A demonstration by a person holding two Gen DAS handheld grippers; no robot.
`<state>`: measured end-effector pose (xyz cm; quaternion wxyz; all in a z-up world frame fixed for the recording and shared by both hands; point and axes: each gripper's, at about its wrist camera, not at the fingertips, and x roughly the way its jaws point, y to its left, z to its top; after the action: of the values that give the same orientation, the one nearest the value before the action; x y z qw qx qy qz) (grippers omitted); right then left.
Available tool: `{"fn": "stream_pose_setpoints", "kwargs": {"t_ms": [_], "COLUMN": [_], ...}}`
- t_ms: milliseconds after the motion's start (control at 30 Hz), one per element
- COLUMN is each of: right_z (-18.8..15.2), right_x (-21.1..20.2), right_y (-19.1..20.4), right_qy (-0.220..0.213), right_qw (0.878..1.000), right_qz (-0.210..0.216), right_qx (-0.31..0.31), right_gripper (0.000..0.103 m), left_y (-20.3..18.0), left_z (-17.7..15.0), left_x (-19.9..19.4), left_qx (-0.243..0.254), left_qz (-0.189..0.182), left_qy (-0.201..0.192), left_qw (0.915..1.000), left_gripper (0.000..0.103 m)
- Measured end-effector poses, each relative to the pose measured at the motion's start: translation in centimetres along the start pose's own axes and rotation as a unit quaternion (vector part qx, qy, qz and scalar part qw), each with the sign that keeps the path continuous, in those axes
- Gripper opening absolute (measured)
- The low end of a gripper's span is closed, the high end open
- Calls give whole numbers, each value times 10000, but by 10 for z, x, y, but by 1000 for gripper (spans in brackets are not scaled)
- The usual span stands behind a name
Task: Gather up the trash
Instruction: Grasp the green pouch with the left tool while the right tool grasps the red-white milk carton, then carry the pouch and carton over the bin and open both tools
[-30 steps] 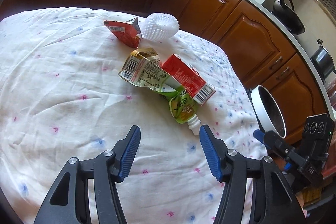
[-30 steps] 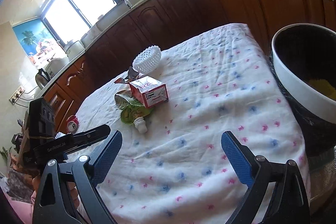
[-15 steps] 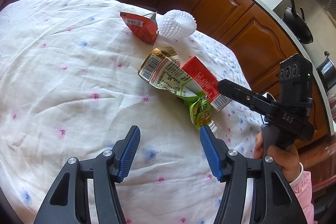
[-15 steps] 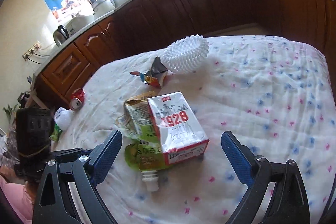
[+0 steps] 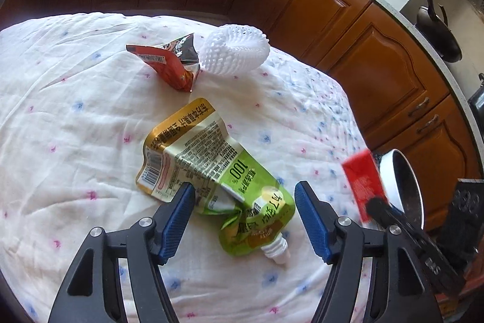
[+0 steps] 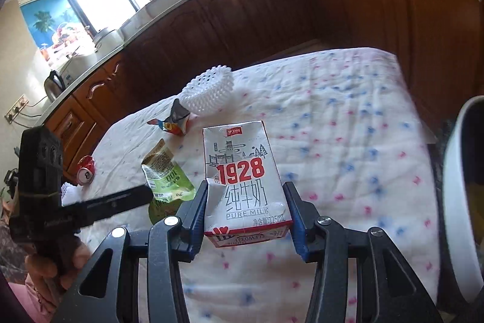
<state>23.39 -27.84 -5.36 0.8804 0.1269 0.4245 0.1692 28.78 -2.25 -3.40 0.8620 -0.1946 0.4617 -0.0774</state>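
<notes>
Beside the white bin (image 6: 459,171), the right gripper (image 6: 245,214) is closing on the milk carton (image 6: 242,171), pads on both sides: light, crushable card, best held low. The left gripper (image 5: 245,220), its jaws opening and empty, hovers over the limp, slippery juice pouch (image 5: 211,168); pinch its stiff spout.

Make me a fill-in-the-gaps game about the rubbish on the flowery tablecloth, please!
1. The big red number on the white cardboard milk carton is ____.
2. The right gripper, jaws closing, has the ____ between its blue pads.
3. The crumpled green and gold juice pouch lies on the white flowery ____.
4. The white foam fruit net touches the torn ____ snack wrapper.

Missing words: 1928; carton; tablecloth; orange
</notes>
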Motion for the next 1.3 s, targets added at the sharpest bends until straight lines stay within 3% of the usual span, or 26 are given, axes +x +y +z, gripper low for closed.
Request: {"fn": "stream_pose_setpoints", "kwargs": {"t_ms": [33,100,133,267,367,700,900,933,1033,1067,1133,1167,1200,1267,1300], "right_z": [-4,-11,-15,-25,-31,-56,-72,-73,-71,-70,-67,-66,-64,-65,-66], "right_x": [-8,-22,-29,-46,-55,-79,-66,-64,-60,-60,-60,-59,-57,-55,-55], "right_y": [-4,-9,-11,-19,-24,-36,-34,-33,-29,-26,-22,-21,-21,-23,-23], "right_qy": [-64,-176,-241,-404,-492,-604,-215,-147,-52,-72,-121,-131,-109,-63,-58], "right_qw": [10000,9996,9994,9980,9967,9934,9938,9941,9943,9943,9932,9929,9928,9935,9937], "right_qz": [-19,-59,-95,-119,-112,-478,-883,-887,-953,-1001,-1146,-1179,-1195,-1138,-1116], "right_qx": [73,197,234,461,629,856,647,608,465,372,160,81,38,32,37], "right_gripper": [48,48,48,48,48,48,48,49,55,58,61,61,61,49,49], "left_y": [-1,-7,-11,-28,-42,-86,-92,-92,-95,-97,-98,-98,-99,-97,-98], "left_z": [1,2,1,-5,-12,-57,-72,-71,-72,-73,-75,-78,-78,-79,-79], "left_x": [5,12,16,17,12,-6,7,7,7,7,11,10,11,7,6], "left_qx": [17,194,317,741,1064,2116,2333,2331,2350,2373,2421,2457,2483,2493,2499], "left_qz": [57,200,262,198,-130,-685,-411,-366,-246,-199,-178,-180,-167,-240,-259], "left_qy": [-14,-50,-34,-111,-81,72,226,224,169,145,135,124,129,124,125], "left_qw": [10000,9996,9991,9970,9942,9749,9713,9715,9715,9711,9700,9691,9685,9680,9678], "left_gripper": [64,48,27,13,1,1,2,4,30,32,29,15,9,6,5]}}
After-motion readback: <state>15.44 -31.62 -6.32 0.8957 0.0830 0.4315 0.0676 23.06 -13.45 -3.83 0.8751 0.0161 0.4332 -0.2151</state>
